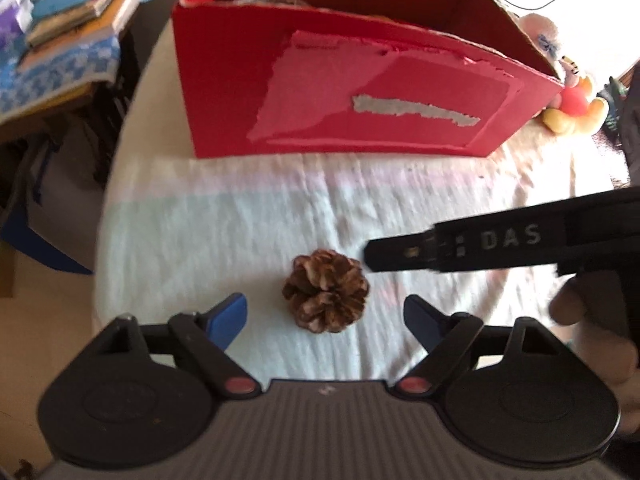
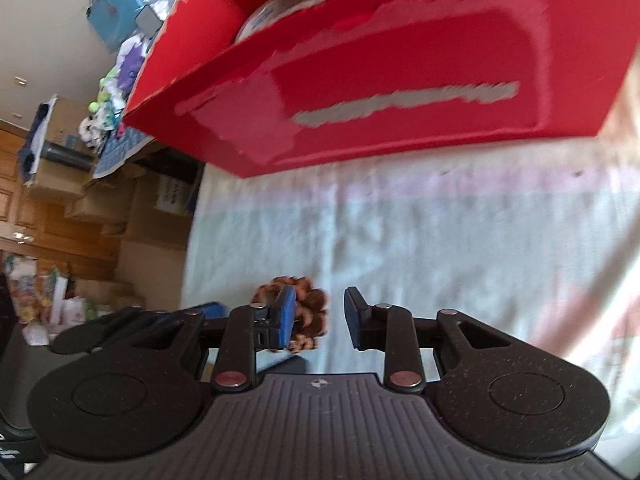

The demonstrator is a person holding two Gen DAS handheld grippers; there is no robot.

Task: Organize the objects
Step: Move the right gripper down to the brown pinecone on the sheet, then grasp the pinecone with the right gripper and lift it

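While the left gripper (image 1: pixel 325 316) hangs with its 2 blue-padded jaws spread wide and nothing pinched, 1 pine cone (image 1: pixel 326 291) lies on the white cloth (image 1: pixel 224 232) just ahead of the gap between them, near the cloth's left edge and well apart from the red cardboard box (image 1: pixel 348 92) standing farther back. From the right wrist view, the right gripper (image 2: pixel 320 316) holds its jaws partly apart on nothing, the pine cone (image 2: pixel 310 312) just behind its left pad. Soft toys (image 1: pixel 572 104) sit beside the box's right corner.
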